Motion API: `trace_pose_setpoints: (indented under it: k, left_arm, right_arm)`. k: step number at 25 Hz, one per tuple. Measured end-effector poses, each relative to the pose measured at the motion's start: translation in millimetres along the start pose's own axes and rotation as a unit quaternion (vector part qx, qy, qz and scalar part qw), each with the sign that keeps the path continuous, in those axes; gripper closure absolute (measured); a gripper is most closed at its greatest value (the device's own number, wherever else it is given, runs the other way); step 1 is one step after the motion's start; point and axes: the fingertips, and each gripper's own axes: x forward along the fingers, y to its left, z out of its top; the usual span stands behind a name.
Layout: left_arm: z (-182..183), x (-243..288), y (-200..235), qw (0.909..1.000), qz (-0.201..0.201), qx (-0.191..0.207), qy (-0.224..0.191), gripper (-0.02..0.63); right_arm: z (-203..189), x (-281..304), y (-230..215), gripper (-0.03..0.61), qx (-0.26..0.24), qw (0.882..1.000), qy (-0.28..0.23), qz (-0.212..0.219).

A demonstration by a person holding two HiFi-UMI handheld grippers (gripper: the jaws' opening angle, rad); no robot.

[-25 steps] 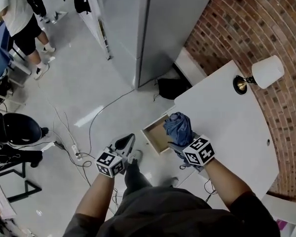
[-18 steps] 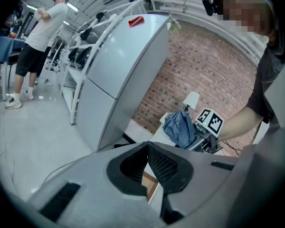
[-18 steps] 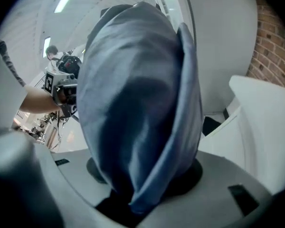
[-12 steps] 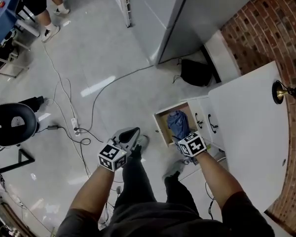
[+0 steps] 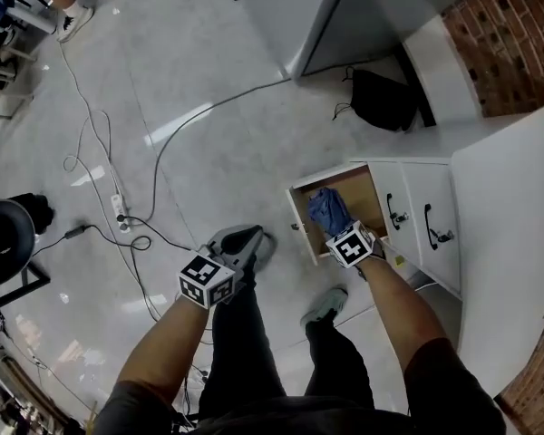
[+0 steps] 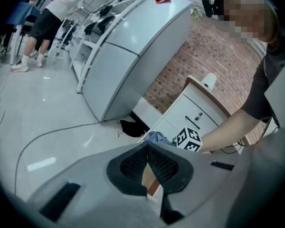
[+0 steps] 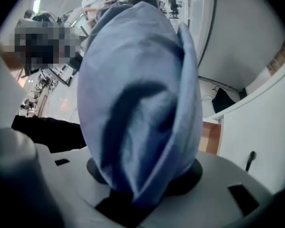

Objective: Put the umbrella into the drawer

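I think this is a big work lab with a pretend home corner in it. The shiny pale grey floor has a long grey cable and a white plug strip lying on it. A tall grey metal cabinet stands in the room, and a person in a white shirt stands far off. The home corner has a red brick wall and a white cabinet with drawers.
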Motion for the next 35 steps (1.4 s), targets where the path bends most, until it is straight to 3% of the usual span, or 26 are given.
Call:
trace_pose_setpoints:
  k: [5,16,20,29,35]
  left_arm:
    - [-29.9,23.7,28.2,0.9999,-0.001,0.004,0.013,0.614]
    - [-53.9,54.8,71.7,0.9998,0.007,0.01,0.014,0.614]
    - [-63.9,59.9,74.3,0.9999,0.013,0.0,0.007,0.614]
    - [-89.5,60.8,66.4,0.9998,0.005,-0.013,0.012,0.614]
    - [-100.8,53.3,80.9,0.9996,0.015,-0.017,0.018,0.614]
  right_arm:
    - [-26.2,68.0,-22.7,0.376,-0.085,0.995,0.057,-0.023]
    - [-51.6,180.3,-57.1,0.376,-0.139,0.979,0.139,-0.047]
    - [-58.4,195.8,-66.4,0.376,-0.128,0.973,0.177,-0.068]
    - [-52.4,204.2,-79.7,0.374,-0.217,0.952,0.19,-0.105]
    - [-71.4,222.7,-91.1,0.373,-0.236,0.944,0.2,-0.118]
